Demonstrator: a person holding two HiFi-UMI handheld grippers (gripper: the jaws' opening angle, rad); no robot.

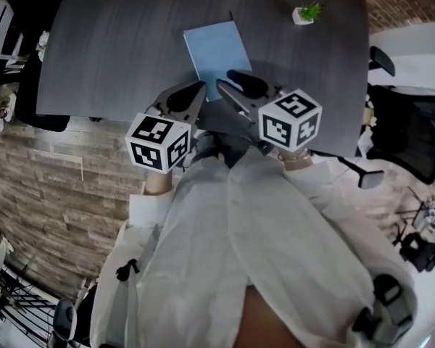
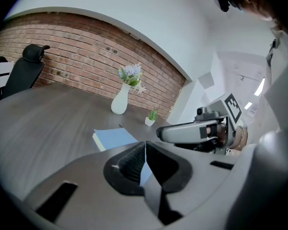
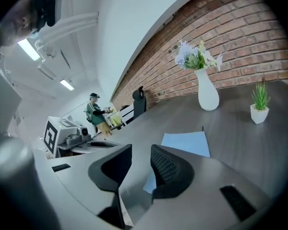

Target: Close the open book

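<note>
One blue book [image 1: 216,49] closed (flat on table [image 1: 109,49]).

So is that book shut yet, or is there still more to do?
It looks done: the book lies flat on the table with its blue cover up and no open pages showing. Nothing is in hand: the left gripper is shut on nothing, and the right gripper is open and empty. Nothing seems left.
</note>
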